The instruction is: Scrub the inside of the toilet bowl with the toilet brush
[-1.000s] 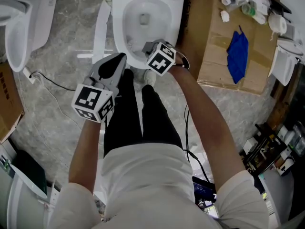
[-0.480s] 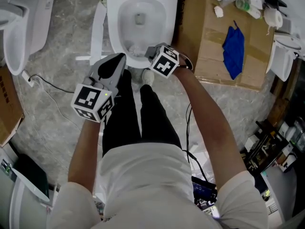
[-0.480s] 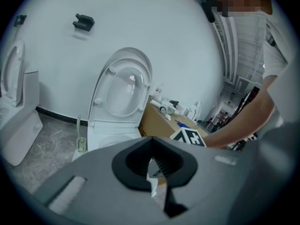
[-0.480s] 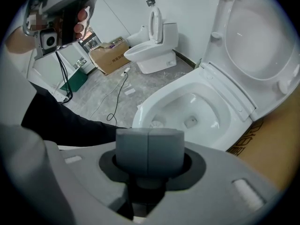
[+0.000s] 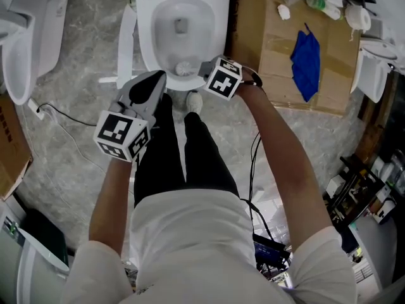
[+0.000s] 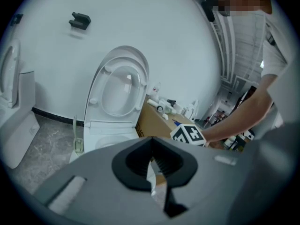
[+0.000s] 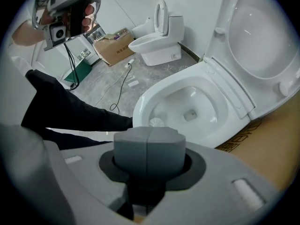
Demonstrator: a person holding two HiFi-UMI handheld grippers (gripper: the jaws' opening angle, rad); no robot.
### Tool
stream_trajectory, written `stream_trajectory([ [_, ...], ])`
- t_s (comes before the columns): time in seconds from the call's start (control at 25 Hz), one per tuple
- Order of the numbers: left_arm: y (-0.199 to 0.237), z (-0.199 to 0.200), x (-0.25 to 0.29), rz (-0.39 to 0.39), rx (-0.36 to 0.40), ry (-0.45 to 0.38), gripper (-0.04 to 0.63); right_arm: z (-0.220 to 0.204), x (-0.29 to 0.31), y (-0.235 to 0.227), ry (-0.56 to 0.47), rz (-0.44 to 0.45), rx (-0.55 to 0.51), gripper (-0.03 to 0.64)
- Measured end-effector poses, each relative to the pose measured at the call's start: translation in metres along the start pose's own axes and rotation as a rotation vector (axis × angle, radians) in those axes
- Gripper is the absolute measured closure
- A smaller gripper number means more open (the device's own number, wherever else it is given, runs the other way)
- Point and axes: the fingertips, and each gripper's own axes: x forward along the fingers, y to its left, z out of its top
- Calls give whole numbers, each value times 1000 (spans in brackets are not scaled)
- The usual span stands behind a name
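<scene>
Versus 1.0 s ago: the right gripper (image 5: 204, 70) is found shifted slightly right along the near rim of the toilet bowl (image 5: 155, 40). The white head of the toilet brush (image 5: 185, 68) is now exposed inside the bowl, at its near side. The left gripper (image 5: 156, 82) is held as before, near the rim and outside the bowl.

Right gripper view: jaws are recorded pressed together on the brush. Its head is seen straight beyond them in the bowl; the handle is hidden.

Left gripper view: jaws are closed with nothing between them. The raised seat (image 6: 117, 86) is shown whole here, cut off in the head view.

The blue cloth (image 5: 305, 59) on the cardboard box (image 5: 272, 49), right of the toilet, is plain only in the head view.
</scene>
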Motion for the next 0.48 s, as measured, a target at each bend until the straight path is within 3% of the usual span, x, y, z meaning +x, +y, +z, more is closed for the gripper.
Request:
stream_trajectory([
  [0.48, 10, 5, 5, -14, -3, 4, 604, -17, -9, -24, 85, -13, -6, 469],
])
